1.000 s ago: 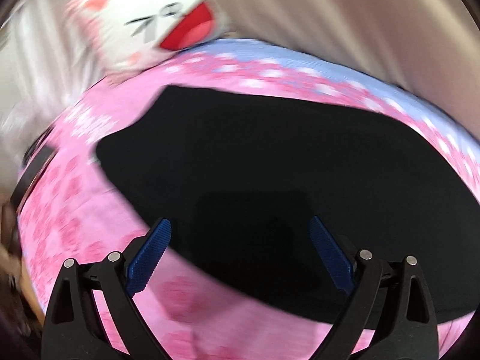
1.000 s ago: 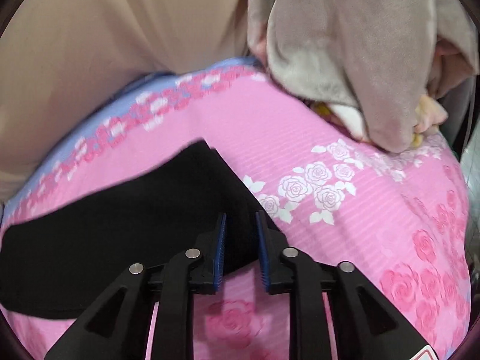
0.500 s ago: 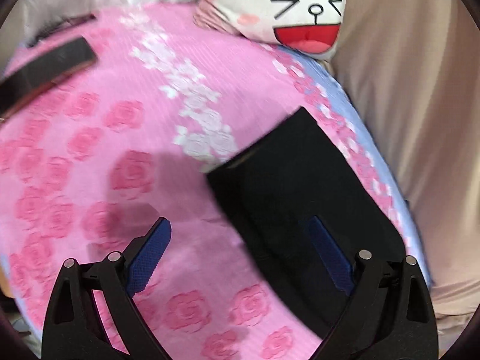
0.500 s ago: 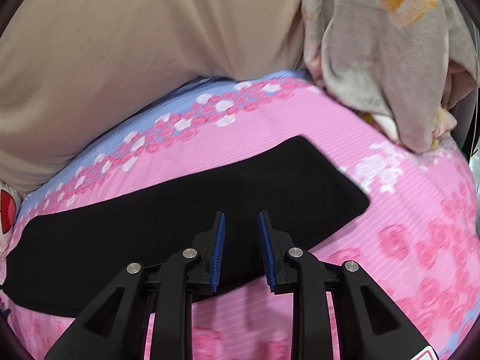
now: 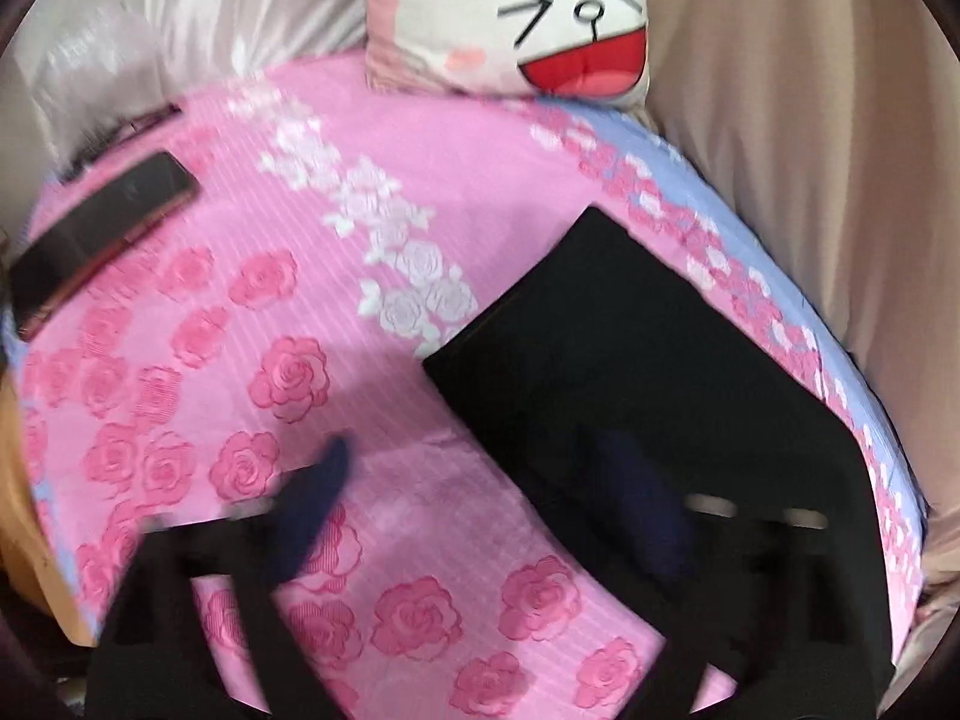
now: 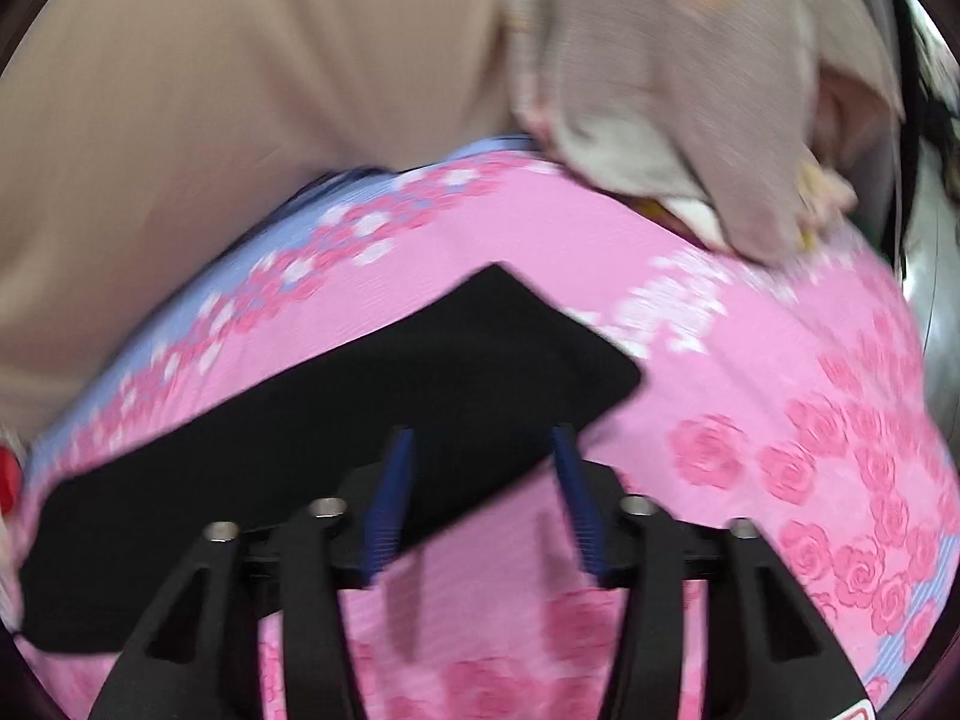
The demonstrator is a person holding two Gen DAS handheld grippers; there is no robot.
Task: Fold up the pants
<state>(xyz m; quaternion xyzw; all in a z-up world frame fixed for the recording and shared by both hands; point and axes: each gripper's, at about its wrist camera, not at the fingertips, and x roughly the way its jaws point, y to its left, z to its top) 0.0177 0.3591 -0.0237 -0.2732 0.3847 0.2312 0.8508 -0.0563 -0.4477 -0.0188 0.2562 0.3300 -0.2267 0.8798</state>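
Black pants: folded into a long flat strip, lying on the pink rose-print bedsheet along its lilac-bordered edge, next to the beige fabric wall. In the left wrist view one squared end points toward the far cartoon-face pillow, apart from it; the strip runs near and right, out of the picture. In the right wrist view the pants show the other end, squared off with a blunt corner at the right, flat on the sheet.

Left gripper: blurred, jaws wide apart, nothing between the pads. The left finger hangs over bare sheet, the right one over the near edge of the pants. Whether either touches cloth cannot be told.

Right gripper: jaws apart, just opened up, no cloth pinched. The near edge of the pants lies under and between the two blue pads; the right pad stands over bare pink sheet just past the edge.

Containers: cannot tell of any.

Edges and room: wide bare sheet to the left of the pants in the left wrist view, up to a dark flat phone-like item at the far left edge. In the right wrist view, open sheet to the right of the pants' end; a heap of grey-beige floral cloth sits at the far right edge, well apart from the pants.

Writing: no readable text; the pillow bears only a drawn squinting face with a red open mouth.
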